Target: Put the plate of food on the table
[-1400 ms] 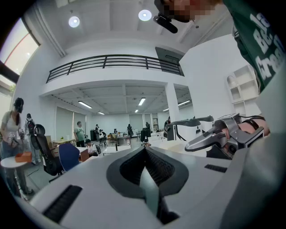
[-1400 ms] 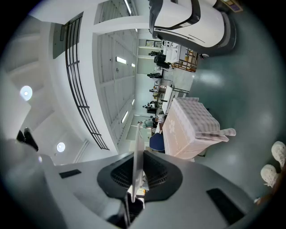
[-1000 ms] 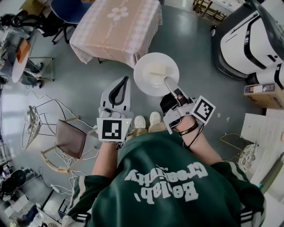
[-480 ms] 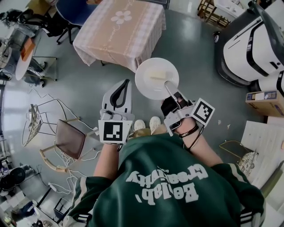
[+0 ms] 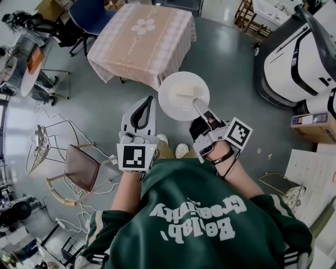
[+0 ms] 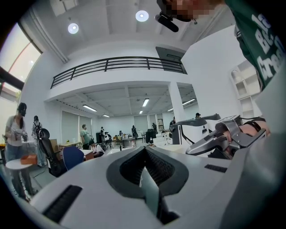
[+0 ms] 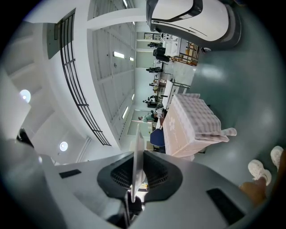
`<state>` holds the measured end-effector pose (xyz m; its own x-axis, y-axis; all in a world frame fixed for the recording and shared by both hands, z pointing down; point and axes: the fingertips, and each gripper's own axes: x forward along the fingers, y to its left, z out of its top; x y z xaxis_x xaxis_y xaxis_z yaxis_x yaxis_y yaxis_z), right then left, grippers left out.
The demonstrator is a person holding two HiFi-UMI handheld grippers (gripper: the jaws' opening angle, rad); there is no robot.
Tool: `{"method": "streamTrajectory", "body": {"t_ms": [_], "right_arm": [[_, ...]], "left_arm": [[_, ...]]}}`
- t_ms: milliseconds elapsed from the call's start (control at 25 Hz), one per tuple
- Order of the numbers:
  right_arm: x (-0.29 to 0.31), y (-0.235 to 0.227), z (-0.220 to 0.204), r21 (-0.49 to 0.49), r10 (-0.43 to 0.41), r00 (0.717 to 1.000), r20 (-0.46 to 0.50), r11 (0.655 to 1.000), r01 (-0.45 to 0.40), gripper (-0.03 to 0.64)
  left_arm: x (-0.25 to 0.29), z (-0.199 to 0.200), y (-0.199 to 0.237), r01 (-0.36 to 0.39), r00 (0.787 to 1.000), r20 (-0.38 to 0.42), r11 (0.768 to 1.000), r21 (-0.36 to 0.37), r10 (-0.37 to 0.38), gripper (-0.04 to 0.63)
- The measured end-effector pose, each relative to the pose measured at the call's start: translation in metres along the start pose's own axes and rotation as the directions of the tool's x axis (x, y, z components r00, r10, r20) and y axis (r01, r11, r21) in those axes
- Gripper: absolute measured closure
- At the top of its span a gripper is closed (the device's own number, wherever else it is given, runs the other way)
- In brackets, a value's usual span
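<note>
A white plate [image 5: 181,100] with a pale piece of food [image 5: 184,90] hangs above the grey floor in the head view. My right gripper [image 5: 196,102] is shut on its near rim. In the right gripper view the plate [image 7: 137,143] shows edge-on, pinched between the jaws of that gripper [image 7: 135,166]. The table [image 5: 142,37] with a pink checked cloth stands just beyond the plate, and it also appears ahead as the table [image 7: 192,123] in the right gripper view. My left gripper [image 5: 149,99] is beside the plate on the left, shut and holding nothing. Its jaws meet at the left gripper [image 6: 144,150] tip.
A blue chair [image 5: 92,13] stands behind the table. A wooden chair [image 5: 81,165] and floor cables lie at the left. A large white machine [image 5: 294,47] and a cardboard box [image 5: 315,126] are at the right. A small round table [image 5: 29,63] is at the far left.
The table has come nearer in the head view. Both grippers and the plate have shifted slightly towards it. The right gripper's hold on the plate is unchanged.
</note>
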<state>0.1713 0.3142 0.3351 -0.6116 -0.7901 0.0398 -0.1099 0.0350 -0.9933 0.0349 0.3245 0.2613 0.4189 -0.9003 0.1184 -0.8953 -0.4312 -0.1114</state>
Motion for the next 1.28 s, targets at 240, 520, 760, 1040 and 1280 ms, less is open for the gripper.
{"method": "streamTrajectory", "body": {"t_ms": [240,520,760,1040,1280], "right_arm": [[0.003,-0.004,0.007,0.016,0.009,1.000,0.009,1.000,-0.010,0.583],[0.025,-0.011,0.009,0.016,0.022,1.000,0.006,1.000,-0.022,0.583],[0.054,-0.012,0.019,0.014,0.007,1.000,0.010,1.000,-0.008,0.583],[0.106,-0.006,0.038,0.006,-0.006,1.000,0.029,1.000,0.006,0.583],[0.159,-0.008,0.063,0.003,-0.025,0.999,0.038,1.000,0.025,0.583]], "left_arm": [[0.012,0.004,0.000,0.005,1.000,0.008,1.000,0.024,-0.005,0.586],[0.026,-0.001,0.018,0.003,1.000,0.018,1.000,0.029,-0.004,0.586],[0.052,-0.004,0.041,0.015,1.000,0.015,1.000,0.022,-0.015,0.586],[0.097,-0.001,0.082,0.039,0.999,0.019,0.999,0.010,-0.039,0.586],[0.149,-0.001,0.122,0.060,0.998,0.018,0.998,0.003,-0.060,0.586]]}}
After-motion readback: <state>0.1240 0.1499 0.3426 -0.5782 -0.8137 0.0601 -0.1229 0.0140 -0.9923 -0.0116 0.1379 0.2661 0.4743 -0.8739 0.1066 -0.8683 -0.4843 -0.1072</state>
